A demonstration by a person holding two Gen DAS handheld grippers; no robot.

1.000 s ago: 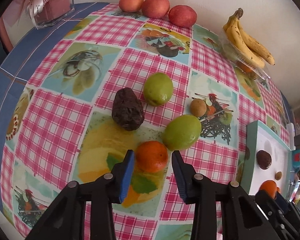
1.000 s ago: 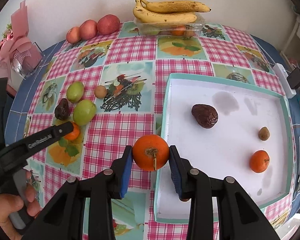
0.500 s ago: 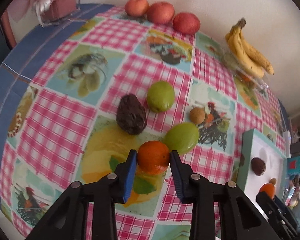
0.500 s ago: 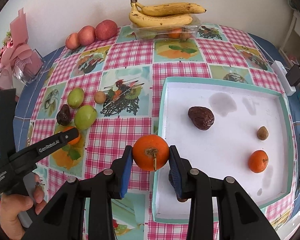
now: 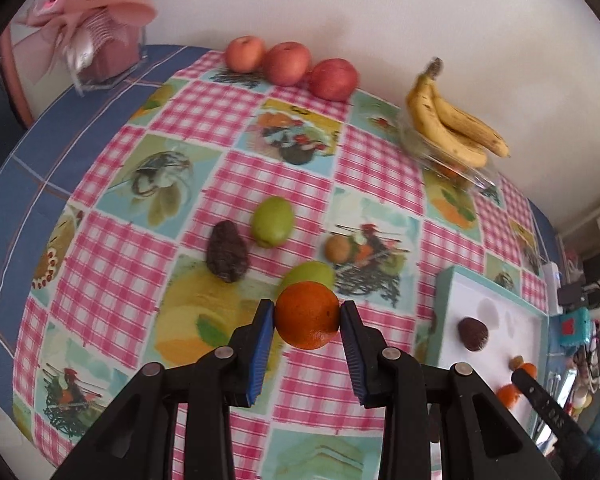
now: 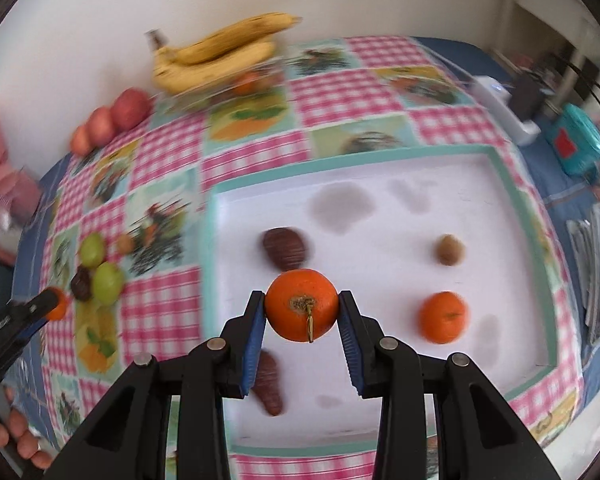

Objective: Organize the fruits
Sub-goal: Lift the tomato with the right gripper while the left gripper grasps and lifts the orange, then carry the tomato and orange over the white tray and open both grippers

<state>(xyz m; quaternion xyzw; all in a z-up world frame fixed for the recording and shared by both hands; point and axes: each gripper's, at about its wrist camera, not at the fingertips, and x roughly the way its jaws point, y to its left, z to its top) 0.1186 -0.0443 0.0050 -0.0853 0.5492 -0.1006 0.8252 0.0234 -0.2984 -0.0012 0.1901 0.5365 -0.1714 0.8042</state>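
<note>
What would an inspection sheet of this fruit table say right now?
Surface: checked tablecloth with picture squares; blue cloth at its edges.
Job's things: white tray holding a dark wrinkled fruit, a small brown fruit and an orange; two green fruits, a dark fruit and a small brown fruit on the cloth.
Clutter: apples, bananas on a clear box, pink gift bow.
Grippers: left hand-held gripper and right hand-held gripper each clamp an orange.
Cables: dark leads, blurred.
Surroundings: white wall.
</note>
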